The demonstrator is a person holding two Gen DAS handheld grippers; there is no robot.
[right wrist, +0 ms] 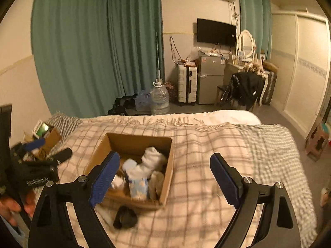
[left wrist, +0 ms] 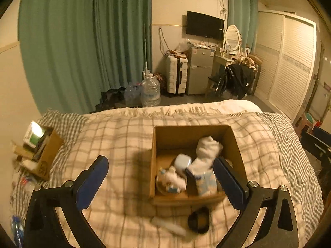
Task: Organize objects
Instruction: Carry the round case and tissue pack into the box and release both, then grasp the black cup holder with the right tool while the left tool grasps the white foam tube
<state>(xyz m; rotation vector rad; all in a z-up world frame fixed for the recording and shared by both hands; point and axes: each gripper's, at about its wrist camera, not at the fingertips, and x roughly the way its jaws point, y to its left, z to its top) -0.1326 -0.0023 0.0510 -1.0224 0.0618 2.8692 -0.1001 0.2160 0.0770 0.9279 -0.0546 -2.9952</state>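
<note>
An open cardboard box [left wrist: 159, 144] [right wrist: 165, 184] sits on the plaid blanket of the bed [left wrist: 124, 136]. It holds white socks [left wrist: 208, 146] [right wrist: 152, 157], a blue-white tissue pack [left wrist: 206, 181] [right wrist: 138, 188], a white case [left wrist: 182, 161] and a small plush toy [left wrist: 172, 178]. A black ring-shaped object [left wrist: 198, 220] [right wrist: 125, 217] and a white tube [left wrist: 169, 226] lie on the blanket in front of the box. My left gripper [left wrist: 161, 184] is open and empty, above the box's near left side. My right gripper [right wrist: 165, 181] is open and empty, over the box's right edge.
A second, smaller cardboard box [left wrist: 44, 153] [right wrist: 48, 138] with assorted items sits at the bed's left edge. Small clutter lies beside it. Beyond the bed are water jugs [left wrist: 150, 91], a suitcase [left wrist: 176, 75], a small fridge [left wrist: 199, 70] and a chair with clothes [left wrist: 240, 78].
</note>
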